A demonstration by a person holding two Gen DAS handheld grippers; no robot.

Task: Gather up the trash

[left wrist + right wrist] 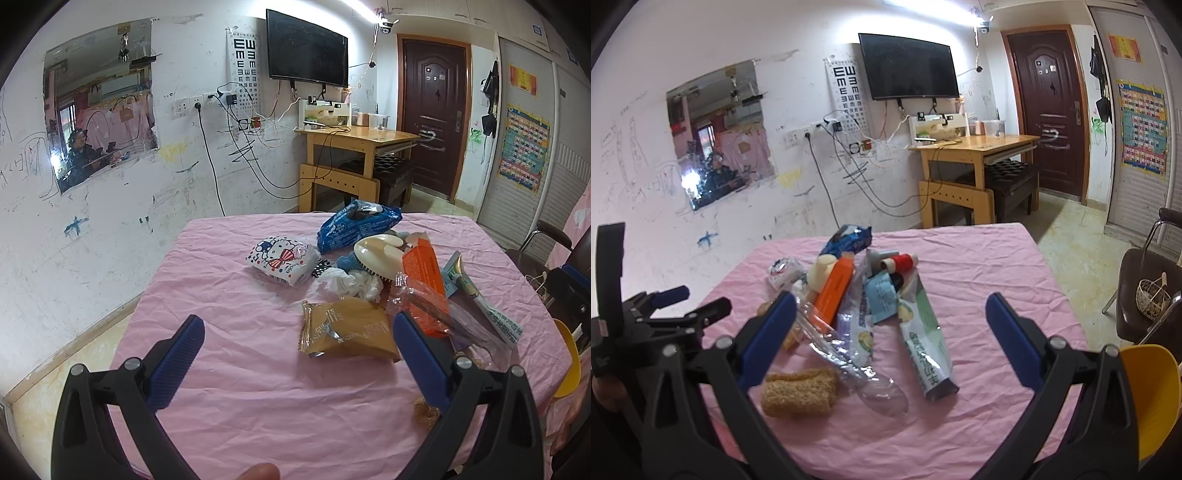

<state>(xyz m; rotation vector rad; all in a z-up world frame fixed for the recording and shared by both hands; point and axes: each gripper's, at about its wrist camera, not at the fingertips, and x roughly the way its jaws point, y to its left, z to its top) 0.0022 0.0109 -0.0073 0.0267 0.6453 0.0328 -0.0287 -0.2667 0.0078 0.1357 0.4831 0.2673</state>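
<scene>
Pink cloth carries the trash pile at about one o'clock from the left gripper, eleven o'clock from the right gripper; both grippers hang spread wide apart, holding nothing, biscuit wrapper nearest the left one

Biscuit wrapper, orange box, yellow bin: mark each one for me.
Biscuit wrapper [347, 326]: left wrist view, middle of the tan pack.
Orange box [836, 290]: right wrist view, its long orange face.
Yellow bin [1152, 398]: right wrist view, its outer wall.
</scene>
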